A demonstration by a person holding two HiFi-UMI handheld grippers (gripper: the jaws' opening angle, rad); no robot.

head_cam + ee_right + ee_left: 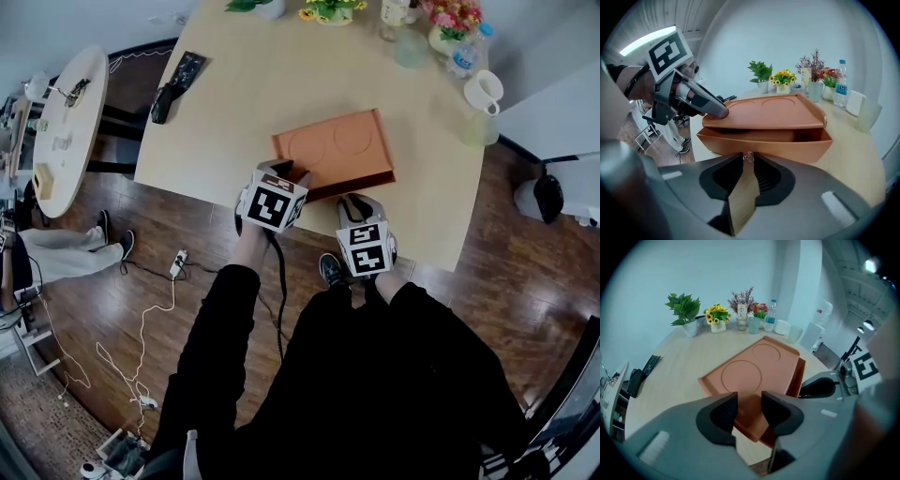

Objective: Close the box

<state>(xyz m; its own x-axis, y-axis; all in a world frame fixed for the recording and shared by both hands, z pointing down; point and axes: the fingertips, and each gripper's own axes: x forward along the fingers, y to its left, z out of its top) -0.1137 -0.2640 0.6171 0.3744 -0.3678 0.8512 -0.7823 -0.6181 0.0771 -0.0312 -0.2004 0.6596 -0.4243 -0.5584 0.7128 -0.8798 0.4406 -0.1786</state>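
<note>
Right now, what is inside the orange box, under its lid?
The lid lies over the base, leaving a front gap. Through it only orange inner wall and shadow show; the lid covers the rest.

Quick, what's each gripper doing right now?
Left gripper: jaws opening, box lid corner in the gap, not clamped.
Right gripper: closed on a thin tan strip.

Box (337, 150) matt orange, prob. plastic; table (244, 94) smooth pale wood; floor (187, 319) dark glossy wood; card strip (743, 197) matt tan.
</note>
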